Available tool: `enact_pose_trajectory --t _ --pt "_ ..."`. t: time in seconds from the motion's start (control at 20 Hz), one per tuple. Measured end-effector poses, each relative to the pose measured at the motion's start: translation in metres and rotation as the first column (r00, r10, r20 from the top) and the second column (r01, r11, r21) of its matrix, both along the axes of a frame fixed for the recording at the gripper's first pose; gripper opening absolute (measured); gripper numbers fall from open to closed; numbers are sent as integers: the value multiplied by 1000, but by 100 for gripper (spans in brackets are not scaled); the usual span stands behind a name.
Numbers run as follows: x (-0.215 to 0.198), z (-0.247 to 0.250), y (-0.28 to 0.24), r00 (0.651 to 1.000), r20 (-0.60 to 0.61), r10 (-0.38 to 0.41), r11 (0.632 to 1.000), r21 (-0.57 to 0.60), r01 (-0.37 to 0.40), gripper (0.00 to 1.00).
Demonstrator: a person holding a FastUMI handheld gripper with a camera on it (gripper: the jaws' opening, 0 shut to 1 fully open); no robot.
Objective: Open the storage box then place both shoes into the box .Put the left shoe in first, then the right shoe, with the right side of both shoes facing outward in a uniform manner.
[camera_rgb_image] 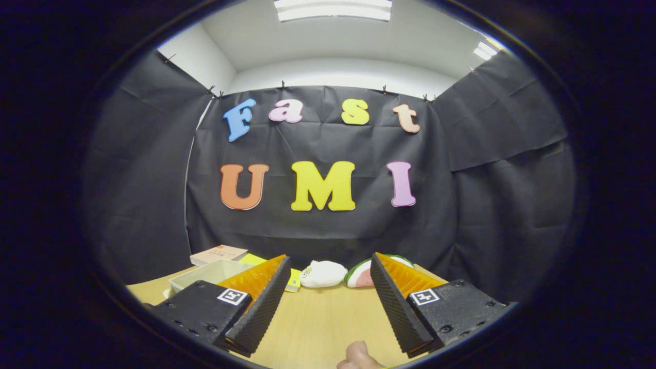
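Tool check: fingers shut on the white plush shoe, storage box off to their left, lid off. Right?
Not quite. In the gripper view the tool is open, its fingers spread apart over bare table, holding nothing; the white plush shoe lies beyond them. The storage box does sit to their left, open.

Wooden bench (318,318) under black cloth wall (487,205). At bench's far edge: white plush toy (323,273), watermelon-slice plush (360,275) just beside it. Pale closed carton (219,253) at far left near wall, yellow flat item (294,279) lying nearby. Ceiling light panels (333,9) overhead
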State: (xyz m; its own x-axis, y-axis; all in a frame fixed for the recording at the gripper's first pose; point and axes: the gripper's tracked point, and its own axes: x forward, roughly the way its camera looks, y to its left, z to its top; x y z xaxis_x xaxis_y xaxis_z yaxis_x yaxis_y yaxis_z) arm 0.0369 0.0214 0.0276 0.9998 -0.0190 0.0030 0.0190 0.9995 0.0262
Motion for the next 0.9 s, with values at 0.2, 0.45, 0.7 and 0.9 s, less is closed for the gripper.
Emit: enact_pose_trajectory --t 0.2,0.45,0.7,0.9 --pt "-14 -13 -15 999 -34 27 999 20 -27 100" --pt "-25 -9 -40 1000 -16 2 999 41 -1 100" --pt "-32 -11 -46 1000 -27 7 999 50 -6 100" --pt "-37 -10 -49 1000 -22 9 998 57 -7 100"
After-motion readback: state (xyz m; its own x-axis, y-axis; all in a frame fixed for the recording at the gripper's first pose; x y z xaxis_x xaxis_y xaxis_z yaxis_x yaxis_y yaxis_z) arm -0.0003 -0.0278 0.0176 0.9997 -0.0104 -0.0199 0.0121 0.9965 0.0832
